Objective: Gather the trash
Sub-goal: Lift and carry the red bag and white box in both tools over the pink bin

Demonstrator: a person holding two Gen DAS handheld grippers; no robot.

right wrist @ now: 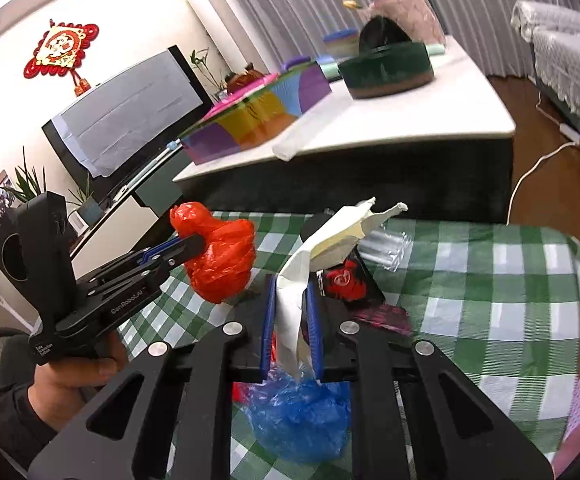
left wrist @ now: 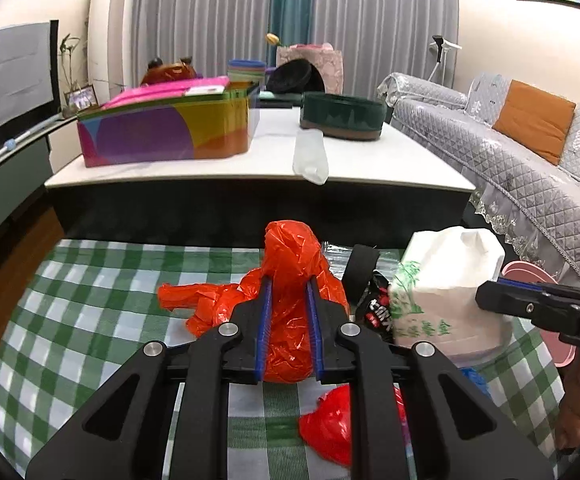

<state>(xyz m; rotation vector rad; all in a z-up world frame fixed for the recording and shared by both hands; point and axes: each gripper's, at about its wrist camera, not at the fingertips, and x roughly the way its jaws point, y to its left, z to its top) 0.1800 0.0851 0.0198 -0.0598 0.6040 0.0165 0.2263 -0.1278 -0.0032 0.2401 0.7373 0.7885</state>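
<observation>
Pickup step: left gripper (left wrist: 288,320) pinches the crumpled orange-red plastic bag (left wrist: 290,280), right gripper (right wrist: 292,320) pinches the white printed plastic bag (right wrist: 290,308), both lifted above the green checked tablecloth (right wrist: 490,280). Next, I'd say: carry both to a bin; none clearly visible

"GenRobot.AI" on left hand-held gripper (right wrist: 194,246), "DAS" – perhaps cut off – on right hand-held gripper (left wrist: 484,294)

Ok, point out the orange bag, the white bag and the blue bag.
orange bag (left wrist: 286,312): left wrist view, crumpled middle between the claw fingers.
white bag (right wrist: 290,316): right wrist view, pinched neck.
blue bag (right wrist: 298,424): right wrist view, crumpled centre.
</observation>
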